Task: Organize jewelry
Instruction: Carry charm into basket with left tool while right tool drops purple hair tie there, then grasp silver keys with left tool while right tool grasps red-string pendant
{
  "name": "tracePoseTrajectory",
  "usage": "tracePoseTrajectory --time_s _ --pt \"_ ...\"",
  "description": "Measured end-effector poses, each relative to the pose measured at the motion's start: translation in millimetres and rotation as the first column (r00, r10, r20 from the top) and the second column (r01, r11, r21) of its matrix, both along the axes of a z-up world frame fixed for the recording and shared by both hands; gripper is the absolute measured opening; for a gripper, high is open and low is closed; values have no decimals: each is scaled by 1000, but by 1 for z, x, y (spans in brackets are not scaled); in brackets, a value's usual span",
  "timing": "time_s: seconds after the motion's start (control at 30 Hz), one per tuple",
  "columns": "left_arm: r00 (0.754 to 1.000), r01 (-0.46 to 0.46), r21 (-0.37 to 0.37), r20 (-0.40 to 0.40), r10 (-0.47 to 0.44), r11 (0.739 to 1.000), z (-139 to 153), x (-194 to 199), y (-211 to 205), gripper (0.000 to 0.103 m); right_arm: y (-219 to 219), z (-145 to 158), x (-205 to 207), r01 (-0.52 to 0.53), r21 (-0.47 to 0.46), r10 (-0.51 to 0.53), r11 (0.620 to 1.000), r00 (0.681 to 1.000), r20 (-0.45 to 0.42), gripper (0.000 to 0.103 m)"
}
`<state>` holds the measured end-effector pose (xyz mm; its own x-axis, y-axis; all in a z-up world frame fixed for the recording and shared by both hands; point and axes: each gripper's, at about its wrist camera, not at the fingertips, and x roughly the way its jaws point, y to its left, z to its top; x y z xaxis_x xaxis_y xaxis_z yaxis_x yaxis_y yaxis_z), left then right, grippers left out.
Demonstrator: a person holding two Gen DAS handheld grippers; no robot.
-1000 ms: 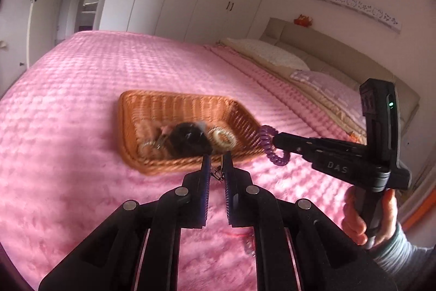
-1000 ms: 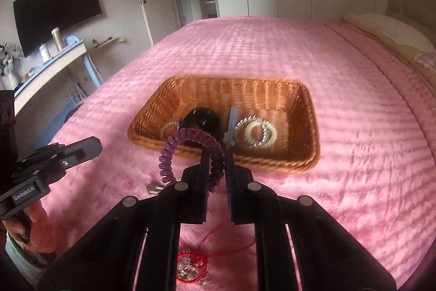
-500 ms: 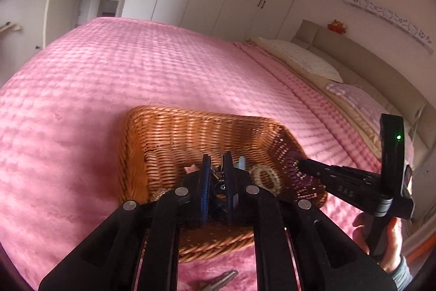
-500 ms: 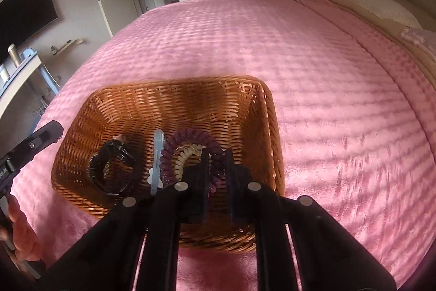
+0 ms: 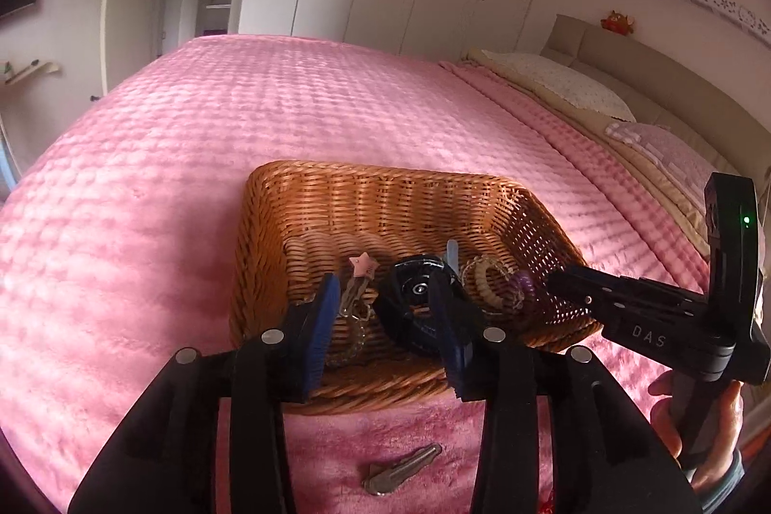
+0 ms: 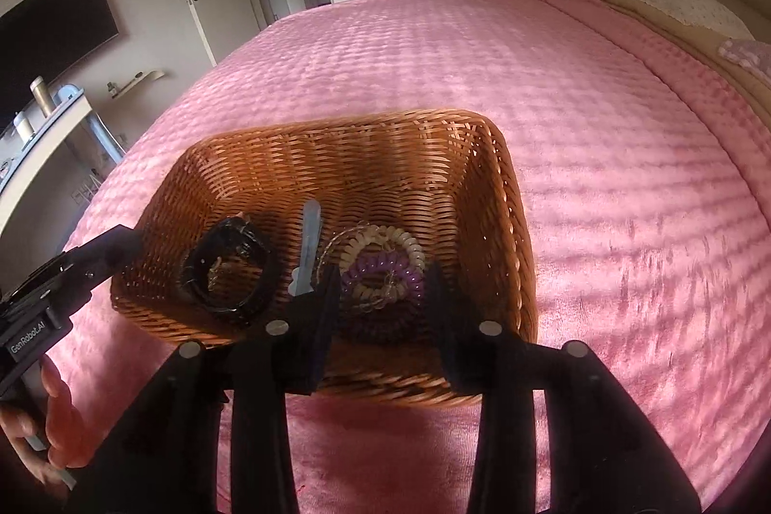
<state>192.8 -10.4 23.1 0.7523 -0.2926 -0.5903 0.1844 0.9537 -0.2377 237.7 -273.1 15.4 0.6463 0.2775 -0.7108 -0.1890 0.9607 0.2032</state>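
Note:
A wicker basket (image 5: 376,196) sits on the pink bedspread. My left gripper (image 5: 388,304) hangs over its near edge with its jaws opening. A small chain with a pink star (image 5: 362,266) lies loose in the basket between the fingers, and the pads do not touch it. Beside it are a black band (image 5: 417,287) and a cream coil tie (image 5: 484,280). My right gripper (image 6: 383,287) is opening too. The purple coil tie (image 6: 380,273) rests on the cream coil (image 6: 385,239) between its pads, free of them. A pale blue clip (image 6: 308,246) lies to the left.
A metal hair clip (image 5: 402,470) lies on the bedspread in front of the basket (image 6: 337,157). The other gripper shows in each view: the right one (image 5: 561,283) at the basket's right wall, the left one (image 6: 123,242) at its left. Pillows (image 5: 568,85) line the far right.
Both grippers moved forward and down over the basket. Both went from shut to open. The purple coil and the small chain left the pads and now lie in the basket.

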Motion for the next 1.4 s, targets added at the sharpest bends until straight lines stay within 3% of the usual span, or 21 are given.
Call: tracePoseTrajectory --time_s 0.37,0.63,1.0,1.1,1.2,1.3,1.4 --pt "1000 -12 5 25 12 1000 13 -42 -6 39 -8 15 -60 -77 48 75 996 996 48 34" --pt "999 19 -15 49 -18 1000 9 -95 -3 44 -14 16 -114 -105 45 101 993 991 86 34" --pt "994 100 -8 -42 -100 995 -30 -147 -2 44 -40 -17 -156 -95 49 92 994 995 49 34" --pt "982 167 -32 -86 -169 985 -41 -150 -16 44 -38 -26 -161 -121 58 119 991 993 23 34" --pt "968 223 -6 -117 -222 975 -50 -149 -37 42 -32 -35 -166 -143 66 144 987 989 -10 34" --pt "965 226 27 -145 -220 974 -57 -140 -46 34 -20 -40 -171 -178 79 181 981 983 -38 33" --pt "972 178 9 -155 -174 984 -59 -129 -28 33 -3 -42 -170 -213 57 216 975 974 -62 24"
